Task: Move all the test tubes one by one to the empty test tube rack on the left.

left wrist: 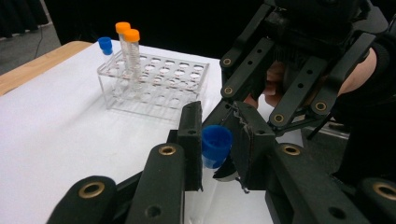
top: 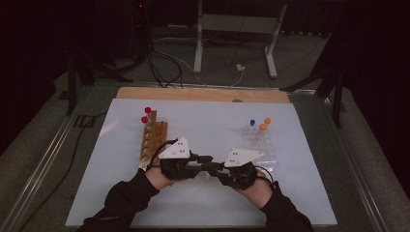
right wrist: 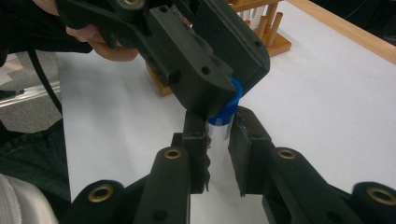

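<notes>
Two grippers share one tube: right gripper (right wrist: 218, 140) clamps the clear tube (right wrist: 217, 135), left gripper (left wrist: 217, 140) clamps its blue cap (left wrist: 216, 145); next, likely a twist to unscrew.

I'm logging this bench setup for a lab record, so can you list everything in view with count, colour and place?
Table: one, white top with a wooden far edge.
Wooden rack: one, brown, left part of the table.
Red-capped tubes: two, standing at the far end of the wooden rack.
Clear rack: one, transparent, right part of the table.
Orange-capped tubes: two, upright in the clear rack.
Blue-capped tube in rack: one, at the clear rack's far corner.
Held tube: one, clear with a blue cap, between both tongs at the near middle.
Table frame: one, grey, on the floor beyond.
Left tongs: black, closed on the blue cap.
Right tongs: black, closed on the tube's clear body.
Hands: two, dark sleeves.
</notes>
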The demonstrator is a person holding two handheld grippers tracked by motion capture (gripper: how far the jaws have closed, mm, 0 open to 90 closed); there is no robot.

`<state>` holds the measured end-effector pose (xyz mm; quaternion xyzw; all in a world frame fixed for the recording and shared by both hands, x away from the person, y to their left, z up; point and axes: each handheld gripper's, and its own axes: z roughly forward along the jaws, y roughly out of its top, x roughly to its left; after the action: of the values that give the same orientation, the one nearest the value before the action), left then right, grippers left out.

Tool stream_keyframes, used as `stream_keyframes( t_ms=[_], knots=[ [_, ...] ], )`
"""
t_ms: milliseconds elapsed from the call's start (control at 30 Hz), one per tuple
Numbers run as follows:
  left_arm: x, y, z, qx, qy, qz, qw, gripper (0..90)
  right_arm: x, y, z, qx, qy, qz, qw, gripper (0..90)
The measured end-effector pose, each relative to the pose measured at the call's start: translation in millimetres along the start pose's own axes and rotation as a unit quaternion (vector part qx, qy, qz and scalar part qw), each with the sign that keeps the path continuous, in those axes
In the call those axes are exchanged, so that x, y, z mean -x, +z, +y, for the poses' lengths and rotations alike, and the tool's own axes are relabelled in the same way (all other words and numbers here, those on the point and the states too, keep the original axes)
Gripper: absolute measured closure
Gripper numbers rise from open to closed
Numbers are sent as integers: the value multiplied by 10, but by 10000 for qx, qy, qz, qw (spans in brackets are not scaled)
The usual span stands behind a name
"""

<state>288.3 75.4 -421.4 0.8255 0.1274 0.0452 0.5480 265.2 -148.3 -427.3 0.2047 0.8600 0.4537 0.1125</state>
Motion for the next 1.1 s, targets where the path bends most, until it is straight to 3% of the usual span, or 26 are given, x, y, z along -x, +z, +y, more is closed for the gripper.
stream_keyframes(
  t_ms=[433,667,933,1100],
  knots=[
    [4,-7,18,-46,32,128,9999,772,20,11,-12,37,106,29,9999,754],
    [-39,-82,53,40,-3,219,9998,772,28,6,-15,154,122,-130,9997,459],
    [-132,-285,152,108,26,457,9989,772,84,-62,0,440,343,-274,9981,177],
    [-225,-475,216,157,-2,699,9974,772,124,-99,6,587,529,-282,9965,70]
  ],
)
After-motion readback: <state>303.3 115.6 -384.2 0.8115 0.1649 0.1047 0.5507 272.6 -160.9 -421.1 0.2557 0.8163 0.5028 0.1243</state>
